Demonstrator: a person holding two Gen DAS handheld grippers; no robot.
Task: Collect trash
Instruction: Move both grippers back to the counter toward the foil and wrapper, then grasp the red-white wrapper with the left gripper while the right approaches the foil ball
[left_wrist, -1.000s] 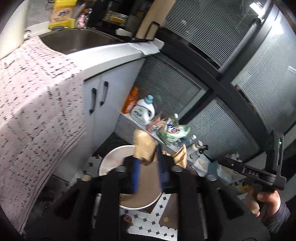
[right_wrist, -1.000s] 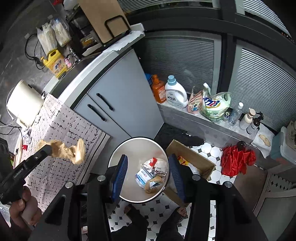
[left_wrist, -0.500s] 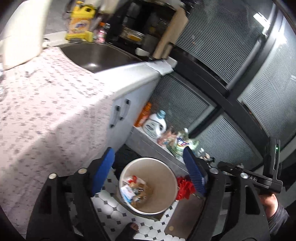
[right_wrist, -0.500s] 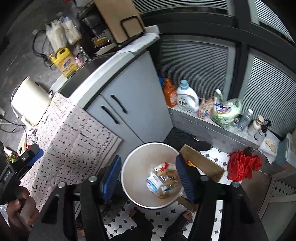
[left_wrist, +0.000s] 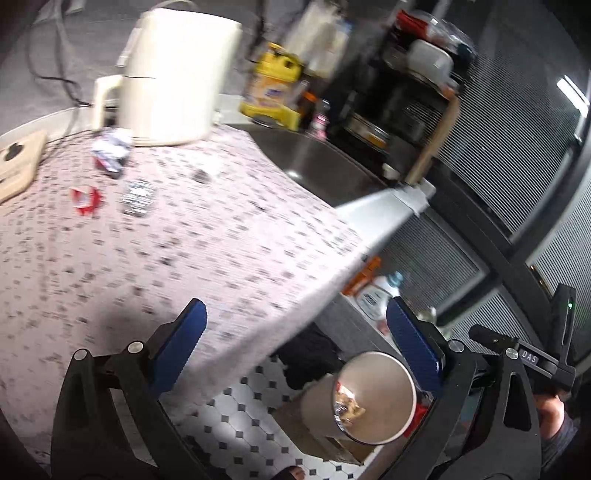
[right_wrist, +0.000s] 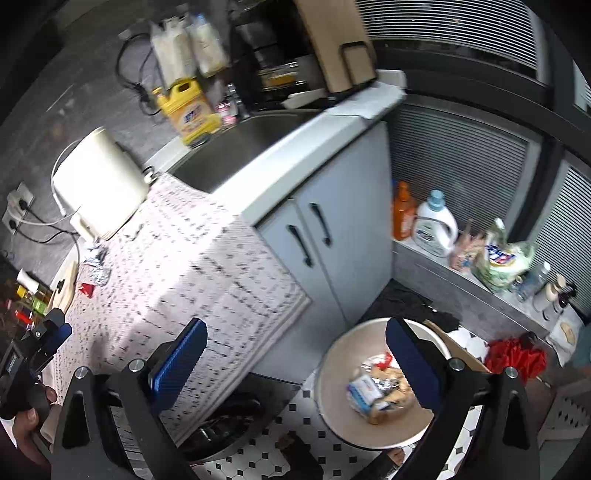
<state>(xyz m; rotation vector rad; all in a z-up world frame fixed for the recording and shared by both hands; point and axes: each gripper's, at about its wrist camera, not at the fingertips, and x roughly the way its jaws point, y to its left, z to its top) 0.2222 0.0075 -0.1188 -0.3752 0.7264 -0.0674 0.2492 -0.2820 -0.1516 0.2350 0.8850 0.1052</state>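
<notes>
Both sets of tongs have just been opening and now stand spread wide with nothing between the pads: the left tongs (left_wrist: 295, 334) are held over the edge of the patterned cloth (left_wrist: 229, 236) on the surface, the right tongs (right_wrist: 295, 349) over the corner of the cabinet (right_wrist: 332, 221) and the floor. The bin (right_wrist: 332, 380) stands on the tiled floor (right_wrist: 258, 454) beside the cabinet, with wrappers and a brown crumpled bag (right_wrist: 380, 391) already lying inside it.

More trash is seen on the cloth near the pale kettle-like appliance (left_wrist: 177, 77): a red scrap (left_wrist: 85, 199), a silvery foil piece (left_wrist: 138, 195) and a crumpled wrapper (left_wrist: 110, 153). The step in hand is judged to be a return to the surface for these pieces.

It is best done if one piece is chosen per pair of tongs, approached from above with the pads kept wide, and lowered until both pads straddle the piece. The flat foil should be pinched at a raised edge, so that the cloth is not caught and dragged. The appliance and its cord should be kept clear of
</notes>
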